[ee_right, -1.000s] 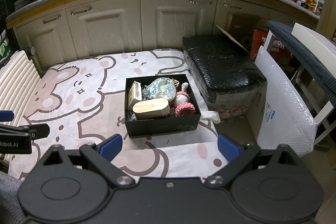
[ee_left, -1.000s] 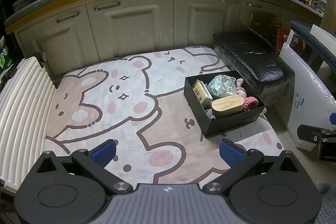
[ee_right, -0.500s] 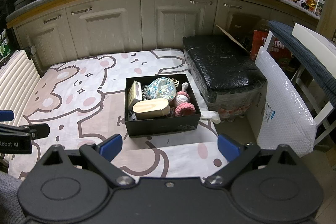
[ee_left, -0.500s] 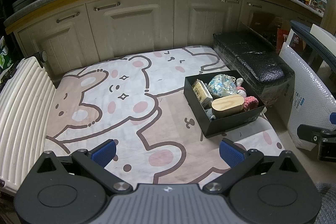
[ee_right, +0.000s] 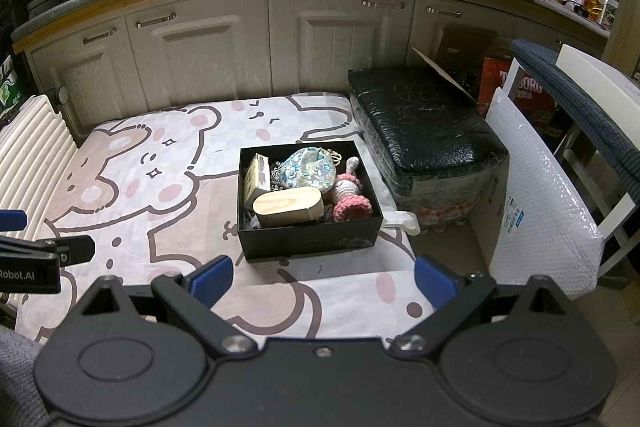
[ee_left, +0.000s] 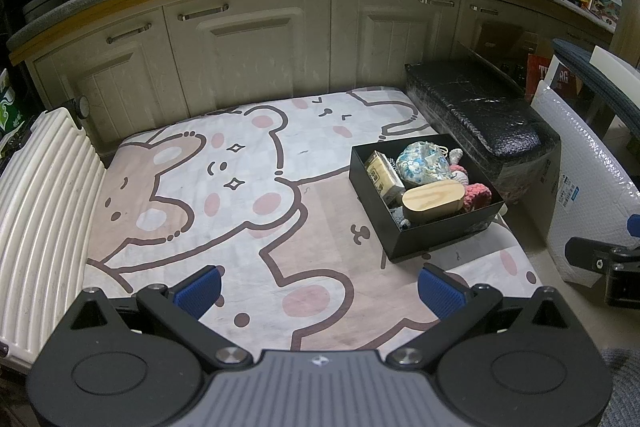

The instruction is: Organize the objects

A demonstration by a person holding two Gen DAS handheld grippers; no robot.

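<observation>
Judging by how things lie, the organizing has not begun or is already finished; the pictures do not settle which. Every loose item visible sits inside the black box [ee_right: 308, 211]: a wooden oval case [ee_right: 288, 207] at its front, a floral pouch [ee_right: 308, 167] behind that, a small tin [ee_right: 258, 179] against the box's left wall, and a pink crocheted doll [ee_right: 350, 195] toward its right wall.

The box rests on the bear-print mat [ee_left: 224, 187]. Both tongs, left tongs [ee_left: 318, 291] and right tongs [ee_right: 322, 275], hang wide open and empty, well short of the box's front wall.

Left of the box the mat lies bare up to a ribbed white suitcase [ee_left: 40, 211], giving ample room for laying things out. Right of the box space is tight: a black wrapped bundle [ee_right: 420, 135] sits just beside it, with a bubble-wrap parcel [ee_right: 536, 203] farther right. Behind the box, cabinets [ee_right: 224, 63] close off the mat.
</observation>
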